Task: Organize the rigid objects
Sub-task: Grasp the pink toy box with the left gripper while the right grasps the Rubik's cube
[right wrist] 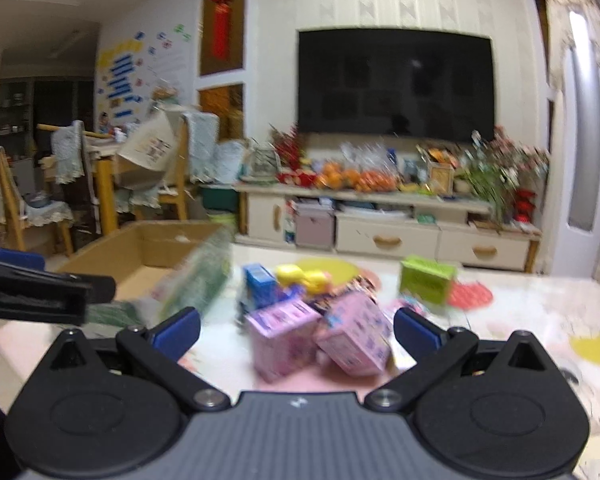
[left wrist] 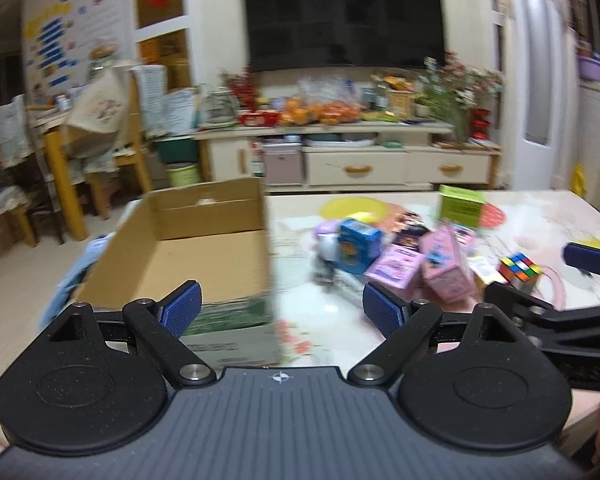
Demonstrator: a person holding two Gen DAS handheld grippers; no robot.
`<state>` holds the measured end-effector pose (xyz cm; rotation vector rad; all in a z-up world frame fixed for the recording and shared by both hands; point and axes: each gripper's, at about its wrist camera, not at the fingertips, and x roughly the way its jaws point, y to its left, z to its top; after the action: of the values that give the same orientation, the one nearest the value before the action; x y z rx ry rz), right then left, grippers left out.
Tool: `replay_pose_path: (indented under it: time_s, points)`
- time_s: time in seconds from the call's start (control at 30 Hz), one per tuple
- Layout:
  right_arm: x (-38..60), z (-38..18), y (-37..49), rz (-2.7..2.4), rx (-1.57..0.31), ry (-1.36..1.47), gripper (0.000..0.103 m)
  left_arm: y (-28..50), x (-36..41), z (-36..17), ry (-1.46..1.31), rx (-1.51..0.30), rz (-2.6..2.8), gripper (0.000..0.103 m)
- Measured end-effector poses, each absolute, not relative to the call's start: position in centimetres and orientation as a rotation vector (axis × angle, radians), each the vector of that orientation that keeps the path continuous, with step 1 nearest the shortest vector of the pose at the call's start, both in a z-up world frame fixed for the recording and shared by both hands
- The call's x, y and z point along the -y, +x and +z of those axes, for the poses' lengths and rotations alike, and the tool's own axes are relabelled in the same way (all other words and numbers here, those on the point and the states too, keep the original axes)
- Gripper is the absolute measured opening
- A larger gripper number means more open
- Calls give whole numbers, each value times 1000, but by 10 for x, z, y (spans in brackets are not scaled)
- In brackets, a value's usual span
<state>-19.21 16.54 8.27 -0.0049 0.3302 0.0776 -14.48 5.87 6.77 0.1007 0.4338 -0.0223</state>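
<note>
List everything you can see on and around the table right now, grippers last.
cardboard box: 1, brown, open, left end of table; a white item at its far end, unclear
pink boxes: 2, pink, leaning together, table centre
blue box: 1, blue, behind the pink boxes
green box: 1, green, far side of table
Rubik's cube: 1, multicoloured, right of the pink boxes
yellow plate: 1, yellow, far side
yellow toy: 1, yellow, blurred, beside the blue box
table: 1, pale patterned top
television: 1, black, on the wall
left gripper: open, empty, near the box corner
right gripper: open, empty, before the pink boxes
</note>
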Motion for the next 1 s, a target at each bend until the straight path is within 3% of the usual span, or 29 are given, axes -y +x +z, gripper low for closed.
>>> replay_pose_path:
  time_s: [0.4,0.57,0.63,0.83,1.0]
  points:
    - [-88,34,-146,-90,-453,83,101,-123,-35,41,213,-520,-213,103]
    - [-71,26,-125,-158,-475,63,95,-113,-26,33,245,-532,-236,103]
    - [-60,25,-119,-149,-479,117,86,-110,-25,32,247,-529,-230,103]
    - [-46,17,-99,-144,-523,156,79,-92,-17,33,268,-538,-235,103]
    - [-38,16,-86,-135,-543,173,72,-69,-12,31,251,-583,-234,87]
